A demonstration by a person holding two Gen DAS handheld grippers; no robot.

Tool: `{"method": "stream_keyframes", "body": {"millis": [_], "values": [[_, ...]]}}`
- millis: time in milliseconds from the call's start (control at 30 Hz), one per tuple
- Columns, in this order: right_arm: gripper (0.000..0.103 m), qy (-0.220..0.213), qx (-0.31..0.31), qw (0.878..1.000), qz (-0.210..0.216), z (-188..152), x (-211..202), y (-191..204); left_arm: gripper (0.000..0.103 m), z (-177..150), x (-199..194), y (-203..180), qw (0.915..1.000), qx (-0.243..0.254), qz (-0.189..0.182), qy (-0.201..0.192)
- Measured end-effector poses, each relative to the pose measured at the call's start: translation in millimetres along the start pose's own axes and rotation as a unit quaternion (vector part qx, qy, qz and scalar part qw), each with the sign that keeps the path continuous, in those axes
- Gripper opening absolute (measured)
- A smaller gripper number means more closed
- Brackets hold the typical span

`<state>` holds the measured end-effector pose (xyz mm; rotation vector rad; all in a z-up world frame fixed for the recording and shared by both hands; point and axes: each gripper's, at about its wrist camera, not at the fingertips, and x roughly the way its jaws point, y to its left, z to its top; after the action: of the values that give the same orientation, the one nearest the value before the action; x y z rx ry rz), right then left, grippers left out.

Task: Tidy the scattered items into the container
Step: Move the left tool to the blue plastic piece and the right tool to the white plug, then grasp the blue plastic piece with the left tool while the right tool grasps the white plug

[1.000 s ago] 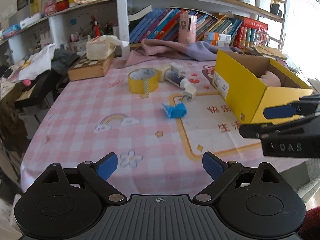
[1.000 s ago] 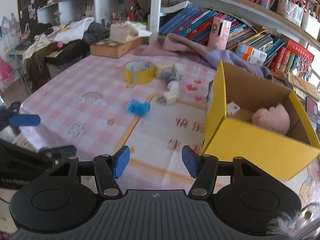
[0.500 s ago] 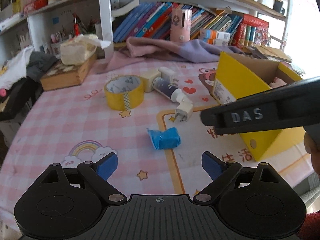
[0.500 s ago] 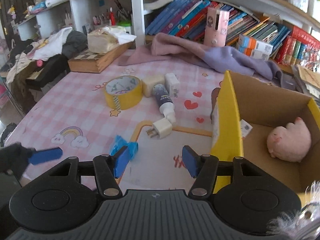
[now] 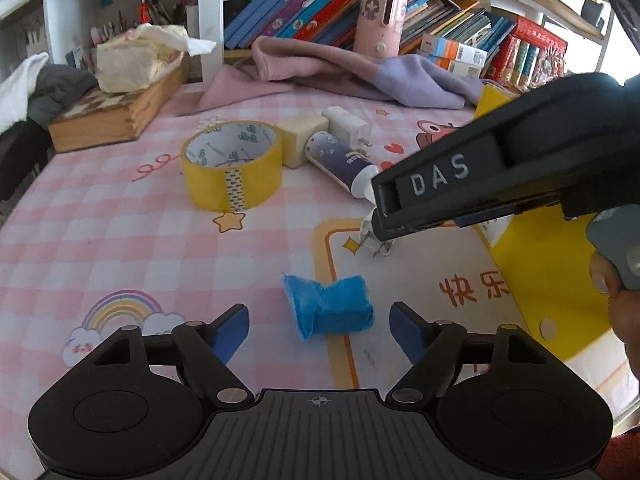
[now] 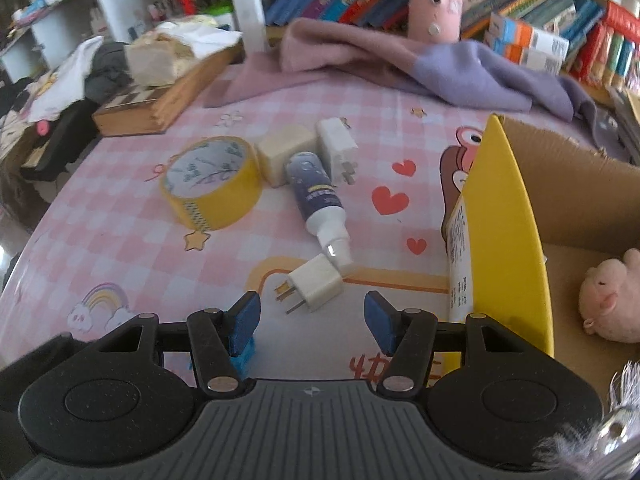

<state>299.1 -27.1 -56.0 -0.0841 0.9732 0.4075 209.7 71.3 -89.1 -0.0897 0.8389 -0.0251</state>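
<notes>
Right wrist view: the white plug adapter (image 6: 316, 282), a smooth hard block with prongs pointing to 8 o'clock, lies on the table (image 6: 120, 240) just ahead of the right gripper (image 6: 312, 316), jaws apart. The left gripper (image 5: 319, 326), jaws also apart, faces the crumpled blue wrapper (image 5: 328, 307); the yellow cardboard box (image 6: 504, 240) stands at 3 o'clock.

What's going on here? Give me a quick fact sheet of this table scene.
left gripper: open, blue packet between its fingers
right gripper: open, over white plug adapter
container: yellow cardboard box, holding pink plush toy
still on table: yellow tape roll, dark spray bottle, beige cube, second white charger
surface: pink checked tablecloth
</notes>
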Motion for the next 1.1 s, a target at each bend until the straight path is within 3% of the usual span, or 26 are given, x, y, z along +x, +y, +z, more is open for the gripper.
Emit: {"method": "stream_keyframes", "body": {"millis": [167, 233, 333, 600, 700, 933, 1000, 1100], "values": [[0.057, 0.01, 0.001, 1.0, -0.001, 10, 14, -2, 0.061, 3, 11, -2, 0.9999, -0.003, 0.001, 0.01], [0.057, 0.015, -0.004, 1.0, 0.001, 12, 19, 0, 0.046, 4, 12, -5, 0.9999, 0.013, 0.001, 0.007], [0.057, 0.021, -0.007, 1.0, 0.002, 15, 26, 3, 0.042, 6, 10, 2, 0.9999, 0.009, -0.004, 0.008], [0.056, 0.059, 0.008, 0.998, 0.003, 20, 49, -2, 0.04, 4, -5, 35, 0.9989, -0.026, 0.035, 0.02], [0.047, 0.065, 0.011, 0.998, 0.005, 21, 55, -2, 0.04, 2, -4, 36, 0.9987, -0.029, 0.034, 0.027], [0.047, 0.06, 0.002, 0.998, 0.001, 22, 56, 0, 0.056, 2, -2, 30, 0.9987, -0.011, 0.042, 0.028], [0.048, 0.059, -0.001, 0.998, 0.002, 22, 56, 0, 0.055, 2, 0, 28, 0.9985, -0.003, 0.047, 0.027], [0.046, 0.056, -0.007, 0.998, -0.001, 22, 57, 1, 0.042, 4, 0, 30, 0.9982, -0.011, 0.053, 0.025]]}}
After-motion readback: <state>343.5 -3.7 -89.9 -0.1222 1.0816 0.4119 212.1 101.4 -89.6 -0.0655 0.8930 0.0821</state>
